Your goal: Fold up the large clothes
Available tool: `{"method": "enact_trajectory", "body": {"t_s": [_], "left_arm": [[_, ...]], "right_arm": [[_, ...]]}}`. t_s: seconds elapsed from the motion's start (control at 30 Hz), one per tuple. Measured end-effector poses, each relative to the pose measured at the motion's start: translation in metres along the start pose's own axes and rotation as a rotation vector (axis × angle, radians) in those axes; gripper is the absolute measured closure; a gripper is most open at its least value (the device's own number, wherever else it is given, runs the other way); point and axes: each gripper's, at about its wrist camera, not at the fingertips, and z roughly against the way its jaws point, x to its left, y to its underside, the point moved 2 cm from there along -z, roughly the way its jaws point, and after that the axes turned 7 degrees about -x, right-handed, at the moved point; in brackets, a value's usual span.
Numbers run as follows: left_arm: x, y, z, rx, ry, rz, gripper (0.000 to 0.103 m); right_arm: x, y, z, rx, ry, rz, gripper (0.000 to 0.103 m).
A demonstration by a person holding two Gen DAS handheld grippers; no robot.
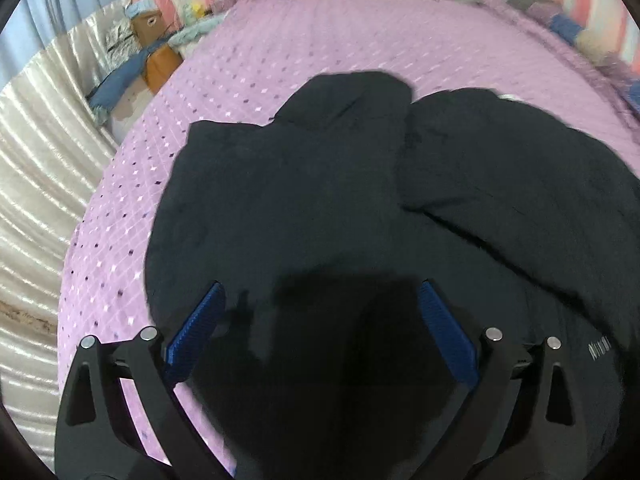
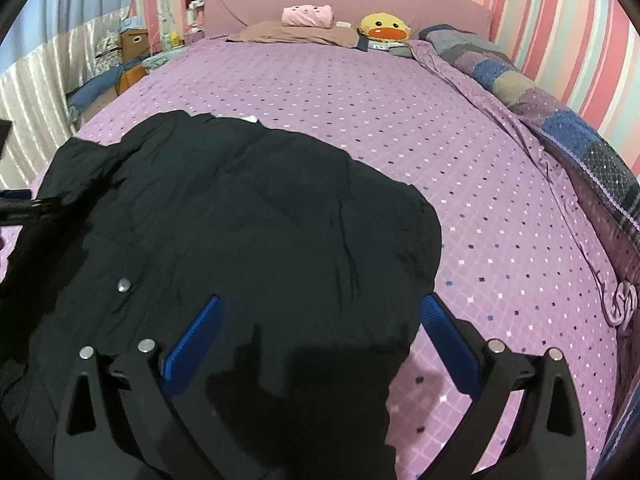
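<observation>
A large black jacket (image 1: 340,184) lies spread on the purple dotted bedspread (image 1: 260,56). In the left wrist view its hood points away and a sleeve is folded over on the right. My left gripper (image 1: 320,300) is open just above the jacket's near left part, holding nothing. In the right wrist view the jacket (image 2: 240,216) fills the left and middle, with a silver snap button (image 2: 124,284) showing. My right gripper (image 2: 320,312) is open over the jacket's near right edge, holding nothing. The left gripper's tip (image 2: 24,208) shows at the far left.
The bedspread (image 2: 440,128) stretches far and right. A pink pillow (image 2: 307,16), a yellow duck plush (image 2: 385,29) and a brown pillow sit at the headboard. A rolled patchwork quilt (image 2: 560,120) lies along the striped wall. Boxes (image 1: 156,44) and a curtain (image 1: 36,200) stand left of the bed.
</observation>
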Motion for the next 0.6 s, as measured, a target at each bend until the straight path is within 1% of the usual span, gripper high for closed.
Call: {"method": "enact_trajectory", "body": {"t_s": [0.07,0.13,0.17,0.2,0.23,0.3,0.37,0.4,0.47,0.5,0.6], "left_arm": [[-0.001,-0.012,-0.021,0.030,0.002,0.019,0.007],[0.001,-0.021,-0.041,0.058,-0.021,0.028,0.007],[0.004,-0.024,-0.048,0.064,-0.034,0.031,0.012],[0.006,-0.026,-0.051,0.068,-0.044,0.033,0.021],[0.012,-0.027,-0.055,0.072,-0.052,0.036,0.027],[0.025,-0.028,-0.053,0.071,-0.066,0.046,0.059],[0.044,-0.028,-0.049,0.078,-0.067,0.081,0.075],[0.062,-0.027,-0.047,0.081,-0.070,0.110,0.079],[0.103,-0.026,-0.038,0.080,-0.107,0.180,0.082],[0.118,-0.025,-0.035,0.078,-0.125,0.203,0.083],[0.187,-0.012,-0.015,0.075,-0.191,0.289,0.084]], "right_arm": [[-0.001,-0.002,-0.010,0.010,-0.008,-0.022,0.004],[0.001,-0.004,-0.019,0.016,-0.006,-0.015,0.004],[0.002,-0.004,-0.023,0.017,-0.002,-0.007,0.004],[0.004,-0.004,-0.025,0.018,0.000,-0.002,0.004],[0.005,-0.006,-0.031,0.026,0.008,0.004,0.004],[0.011,-0.011,-0.038,0.031,0.007,0.018,0.004],[0.021,-0.018,-0.041,0.024,0.004,0.041,0.004],[0.028,-0.022,-0.040,0.014,0.000,0.053,0.004],[0.036,-0.025,-0.036,0.005,-0.003,0.070,0.004],[0.038,-0.026,-0.034,0.002,-0.006,0.075,0.004],[0.048,-0.026,-0.027,0.006,-0.008,0.108,0.004]]}}
